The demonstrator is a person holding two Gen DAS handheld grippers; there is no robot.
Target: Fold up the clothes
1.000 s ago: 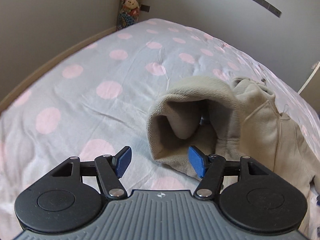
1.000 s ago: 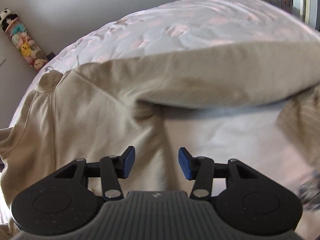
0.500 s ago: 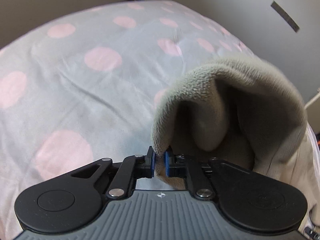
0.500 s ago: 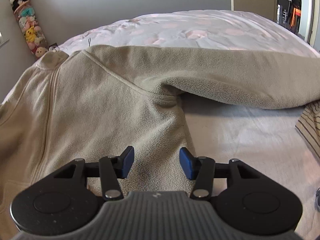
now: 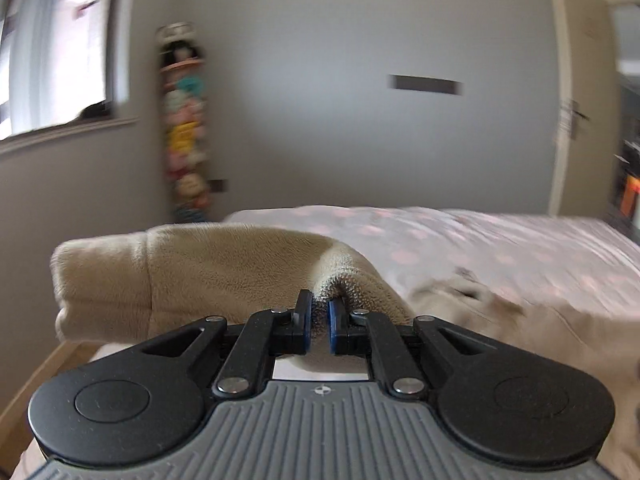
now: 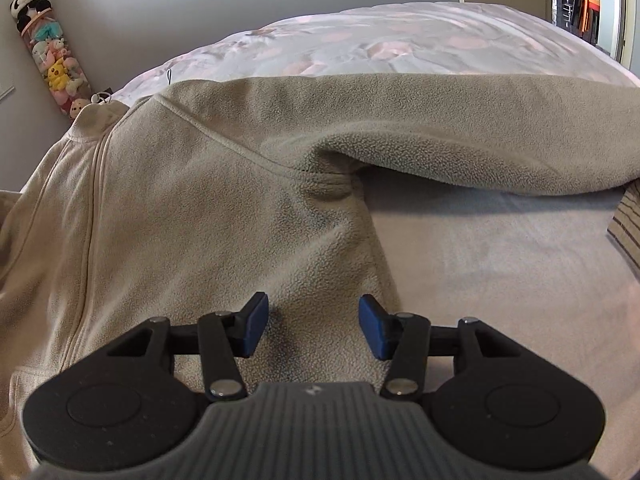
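A beige fleece jacket (image 6: 224,216) lies spread on the bed, with its collar and zip at the left of the right wrist view. Its right sleeve (image 6: 460,128) stretches out to the right. My right gripper (image 6: 313,326) is open and empty, low over the jacket's side below the armpit. My left gripper (image 5: 318,322) is shut on the cuff end of the other sleeve (image 5: 224,268) and holds it lifted above the bed. The rest of the jacket (image 5: 520,328) shows blurred at the right in the left wrist view.
The bed has a grey cover with pink dots (image 6: 400,36). A striped garment (image 6: 626,224) lies at the right edge. A tall column of soft toys (image 5: 184,128) stands in the wall corner. A door (image 5: 580,92) is at the right and a window (image 5: 52,48) at the left.
My left gripper closed on the sleeve cuff, then lifted it and swung up, so its view now faces the wall. My right gripper stayed open and moved slightly closer over the jacket.
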